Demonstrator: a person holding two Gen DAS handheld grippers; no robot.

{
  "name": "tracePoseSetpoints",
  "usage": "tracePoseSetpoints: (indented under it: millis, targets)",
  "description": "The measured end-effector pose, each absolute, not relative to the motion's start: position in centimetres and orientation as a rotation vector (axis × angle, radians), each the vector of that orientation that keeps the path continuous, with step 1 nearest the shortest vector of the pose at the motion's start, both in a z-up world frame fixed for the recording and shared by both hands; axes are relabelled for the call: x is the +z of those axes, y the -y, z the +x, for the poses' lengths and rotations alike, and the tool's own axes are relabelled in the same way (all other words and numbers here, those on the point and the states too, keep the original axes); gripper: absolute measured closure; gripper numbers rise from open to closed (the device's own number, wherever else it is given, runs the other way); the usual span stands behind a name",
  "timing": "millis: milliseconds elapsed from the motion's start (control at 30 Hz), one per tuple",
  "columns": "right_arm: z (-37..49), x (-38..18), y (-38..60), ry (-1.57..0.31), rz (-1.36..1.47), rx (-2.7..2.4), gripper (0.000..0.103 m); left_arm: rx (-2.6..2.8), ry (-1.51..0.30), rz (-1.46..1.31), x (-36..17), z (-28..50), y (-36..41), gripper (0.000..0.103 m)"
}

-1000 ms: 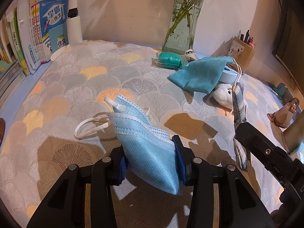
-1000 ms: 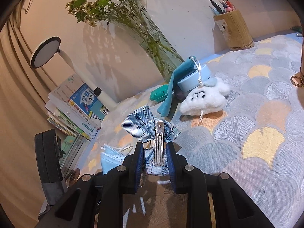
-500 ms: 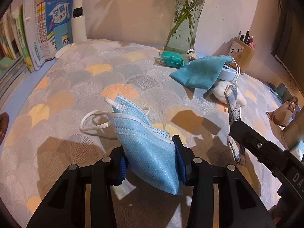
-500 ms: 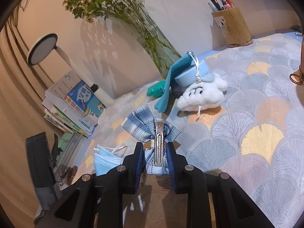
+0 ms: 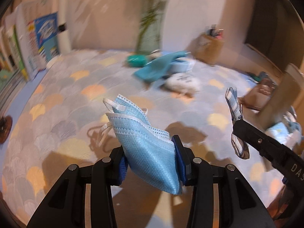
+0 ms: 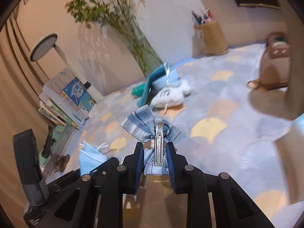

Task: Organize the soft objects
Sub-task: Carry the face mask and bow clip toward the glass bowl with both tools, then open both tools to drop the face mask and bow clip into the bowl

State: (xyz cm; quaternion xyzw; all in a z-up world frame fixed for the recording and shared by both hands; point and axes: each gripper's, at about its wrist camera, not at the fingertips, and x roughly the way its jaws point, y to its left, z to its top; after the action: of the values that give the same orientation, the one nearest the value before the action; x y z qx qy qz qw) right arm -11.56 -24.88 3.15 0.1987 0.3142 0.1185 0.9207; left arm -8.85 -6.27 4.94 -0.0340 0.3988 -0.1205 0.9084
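Observation:
My left gripper [image 5: 150, 161] is shut on a blue face mask [image 5: 146, 144] and holds it above the patterned cloth; the mask also shows in the right wrist view [image 6: 91, 155]. My right gripper [image 6: 154, 161] is shut on a blue plaid bow hair clip [image 6: 150, 127], which also shows at the right of the left wrist view [image 5: 234, 110]. A white plush toy [image 5: 182, 82], a teal cloth [image 5: 159, 68] and a teal pouch [image 5: 136, 60] lie further back on the table.
A glass vase with green stems [image 6: 140, 49], a pen holder [image 6: 212, 36], a stack of books [image 6: 66, 98] and a white lamp [image 6: 45, 47] stand along the wall. A brown bag [image 6: 275, 64] and a tan box [image 5: 279, 98] are at the right.
Both grippers have swung to the right with their loads, and the views are blurred. The brown bag and tan box have come into view at the right.

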Motion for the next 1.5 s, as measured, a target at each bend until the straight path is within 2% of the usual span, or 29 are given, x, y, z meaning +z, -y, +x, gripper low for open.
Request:
tracePoseSetpoints:
  millis: [267, 567, 767, 1000, 1433, 1500]
  targets:
    - [-16.9, 10.6, 30.8, -0.538, 0.383, 0.247, 0.079, -0.398, -0.747, -0.006, 9.8, -12.1, 14.2, 0.063]
    - [-21.1, 16.4, 39.2, -0.479, 0.368, 0.144, 0.079, -0.563, -0.759, 0.04, 10.9, -14.2, 24.0, 0.063]
    - [-22.8, 16.9, 46.0, -0.507, 0.358, 0.024, 0.079, -0.706, -0.788, 0.073, 10.7, -16.7, 30.4, 0.063]
    - [-24.2, 17.0, 54.6, -0.499, 0.481, -0.076, 0.079, -0.846, -0.77, 0.12, 11.4, -19.6, 36.4, 0.063]
    - [-18.1, 16.3, 61.2, -0.657, 0.435, -0.218, 0.079, -0.9, -0.703, 0.123, 14.3, -15.7, 43.6, 0.062]
    - [-16.8, 15.8, 61.4, -0.676, 0.423, -0.223, 0.079, -0.934, -0.698, 0.136, 14.3, -15.5, 44.0, 0.052]
